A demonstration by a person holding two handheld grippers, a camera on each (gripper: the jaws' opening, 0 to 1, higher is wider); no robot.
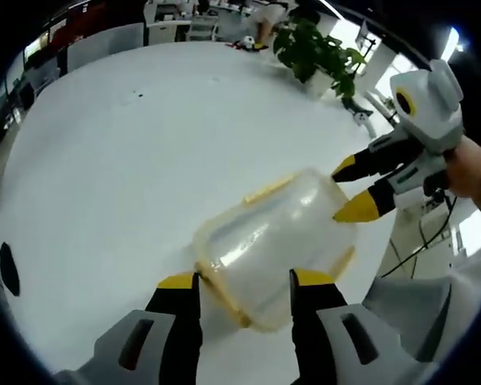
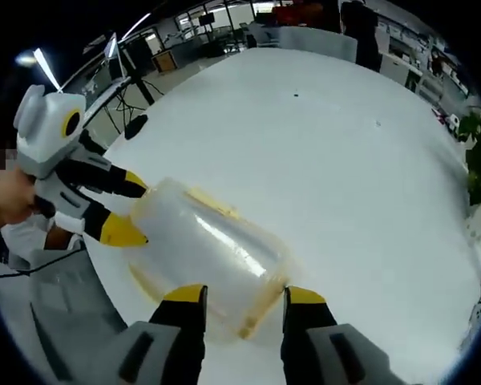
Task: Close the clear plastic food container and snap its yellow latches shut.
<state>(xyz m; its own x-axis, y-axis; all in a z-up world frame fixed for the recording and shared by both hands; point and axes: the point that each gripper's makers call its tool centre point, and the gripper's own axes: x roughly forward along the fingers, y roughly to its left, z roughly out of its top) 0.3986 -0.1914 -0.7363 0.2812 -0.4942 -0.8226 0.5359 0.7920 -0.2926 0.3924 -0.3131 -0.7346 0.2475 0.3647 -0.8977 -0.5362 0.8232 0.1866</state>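
The round white bench [image 1: 128,160] is carrying the clear, ribbed plastic container [image 1: 276,241], lying between both tools; the left tool [image 1: 244,282] is straddling one end with jaws spread, the right tool [image 2: 236,295] likewise; pressing squarely on each thin yellow latch [image 1: 268,189] should be serving best.

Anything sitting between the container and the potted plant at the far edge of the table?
No. In the left gripper view, only bare white table lies between the clear container and the potted plant.
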